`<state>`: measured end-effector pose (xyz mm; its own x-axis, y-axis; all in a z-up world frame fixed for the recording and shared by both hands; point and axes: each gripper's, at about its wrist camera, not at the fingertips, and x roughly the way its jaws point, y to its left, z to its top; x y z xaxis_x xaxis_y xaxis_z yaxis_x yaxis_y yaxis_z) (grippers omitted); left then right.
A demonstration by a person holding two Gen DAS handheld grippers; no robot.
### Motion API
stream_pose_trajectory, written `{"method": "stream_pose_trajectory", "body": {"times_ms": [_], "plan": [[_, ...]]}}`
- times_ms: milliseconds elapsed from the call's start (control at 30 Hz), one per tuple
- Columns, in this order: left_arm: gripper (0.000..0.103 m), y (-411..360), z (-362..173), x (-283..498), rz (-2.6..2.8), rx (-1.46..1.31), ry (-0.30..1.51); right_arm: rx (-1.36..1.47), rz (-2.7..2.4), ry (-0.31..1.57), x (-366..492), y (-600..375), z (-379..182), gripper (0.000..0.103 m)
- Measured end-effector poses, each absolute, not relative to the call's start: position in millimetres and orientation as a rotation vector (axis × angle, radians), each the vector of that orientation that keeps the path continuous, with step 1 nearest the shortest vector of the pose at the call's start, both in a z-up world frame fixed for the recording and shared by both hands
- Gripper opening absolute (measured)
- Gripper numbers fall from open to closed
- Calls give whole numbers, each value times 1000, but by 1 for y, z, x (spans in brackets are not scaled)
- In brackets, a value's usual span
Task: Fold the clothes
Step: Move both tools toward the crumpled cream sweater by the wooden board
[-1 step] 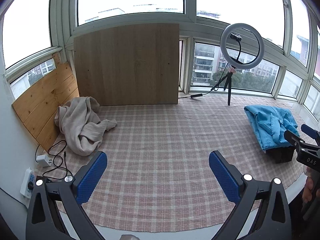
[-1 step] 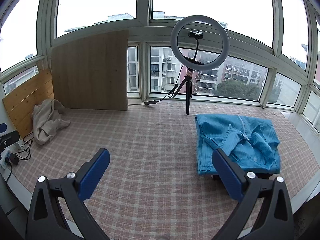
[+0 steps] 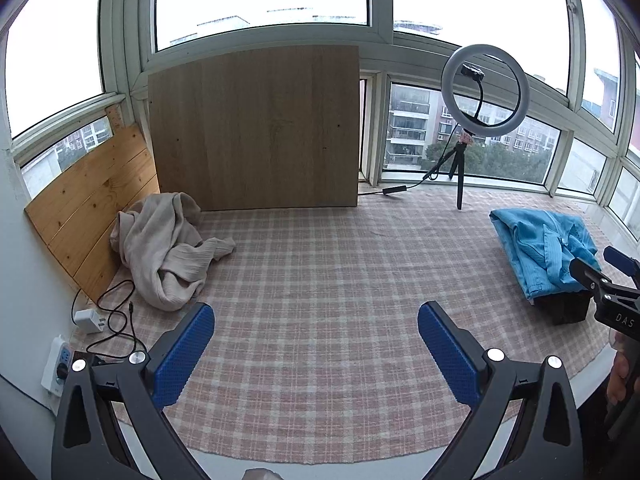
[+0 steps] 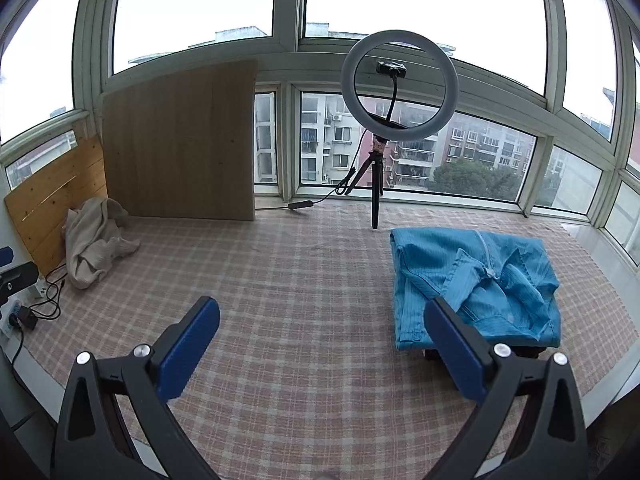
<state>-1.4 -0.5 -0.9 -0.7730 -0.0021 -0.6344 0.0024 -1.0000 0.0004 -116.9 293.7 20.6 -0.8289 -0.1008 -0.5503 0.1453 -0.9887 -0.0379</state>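
Both tools held above the near edge of a surface covered by a pink-and-white plaid cloth (image 3: 320, 280). Left hand-held gripper (image 3: 316, 328): blue pads spread wide, nothing between them, plaid cloth below. Right hand-held gripper (image 4: 322, 320): also spread wide and empty; its right pad overlaps the near corner of the blue garment in view, contact cannot be told. Blue garment (image 4: 476, 284) lies folded at the right side, on top of a dark box whose edge shows beneath it. Beige knit garment (image 3: 168, 248) lies crumpled in a heap at the far left, against a slatted wood panel (image 3: 92, 208). Larger wood board (image 3: 256, 128) leans upright at the windows behind. Ring light on tripod (image 4: 398, 88) stands just behind the blue garment. White charger and black cable (image 3: 100, 316) lie near the beige heap.
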Motion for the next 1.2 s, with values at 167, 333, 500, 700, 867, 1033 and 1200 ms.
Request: {"method": "stream_pose_trajectory", "body": {"times_ms": [167,333,500,700,867,1033,1200], "plan": [[102,-4,-13,-5,-2940,1095,-8,875,-2884,129,-117,291,18,103],[102,-13,-21,-3,-2931,1113,86,889,-2884,141,-118,289,15,103],[100,-25,-25,-3,-2888,1124,130,901,-2856,114,-121,285,13,103],[98,-41,-30,5,-2821,1123,152,916,-2799,74,-130,276,9,103],[98,-55,-32,13,-2770,1119,167,906,-2744,84,-134,261,6,103],[97,-65,-34,20,-2732,1106,188,896,-2706,120,-138,246,6,103],[97,-72,-35,24,-2715,1105,189,889,-2687,157,-140,234,7,103]]}}
